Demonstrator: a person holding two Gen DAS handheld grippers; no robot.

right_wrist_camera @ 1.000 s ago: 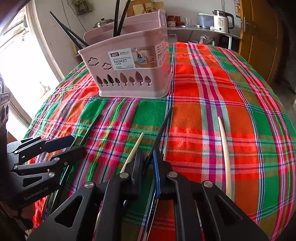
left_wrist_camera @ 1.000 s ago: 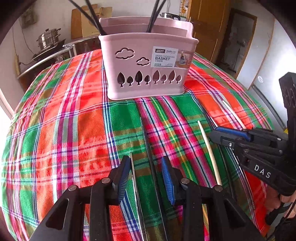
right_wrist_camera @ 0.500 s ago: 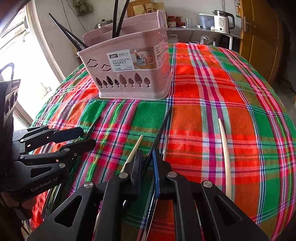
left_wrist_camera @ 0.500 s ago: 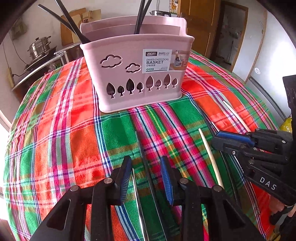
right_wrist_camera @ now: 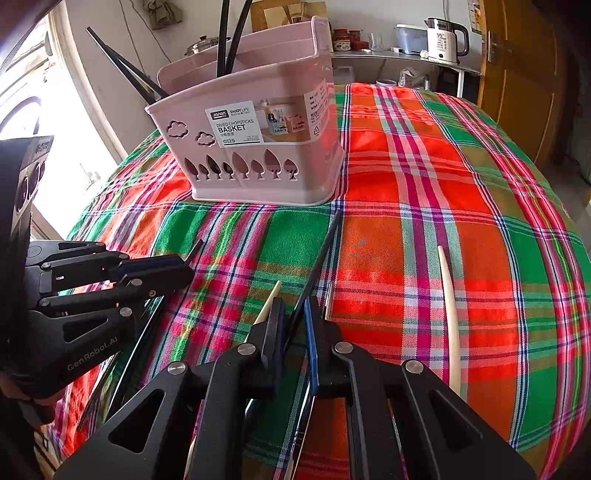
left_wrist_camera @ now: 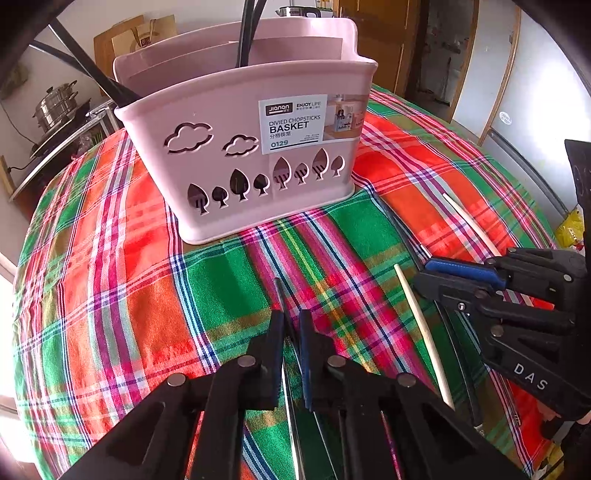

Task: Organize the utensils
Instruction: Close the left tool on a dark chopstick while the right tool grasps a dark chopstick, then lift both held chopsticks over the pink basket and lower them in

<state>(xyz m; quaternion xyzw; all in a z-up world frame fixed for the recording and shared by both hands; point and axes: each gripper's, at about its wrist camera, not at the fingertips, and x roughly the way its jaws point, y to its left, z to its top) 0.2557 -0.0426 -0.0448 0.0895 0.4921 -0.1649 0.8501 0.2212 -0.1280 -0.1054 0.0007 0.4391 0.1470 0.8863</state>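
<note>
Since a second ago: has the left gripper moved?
Yes. The left gripper has moved nearer the pink basket, which looms larger, and shut on a dark chopstick.

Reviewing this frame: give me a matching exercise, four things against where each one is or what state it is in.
Things:
1. pink basket
2. left claw
3. lone pale chopstick
4. white kettle

States or places:
a. on the shelf at the back of the room
b. shut on a dark chopstick
c. lying loose on the plaid cloth
d. holding upright black chopsticks

Pairs: 1-d, 2-b, 3-c, 4-a
</note>
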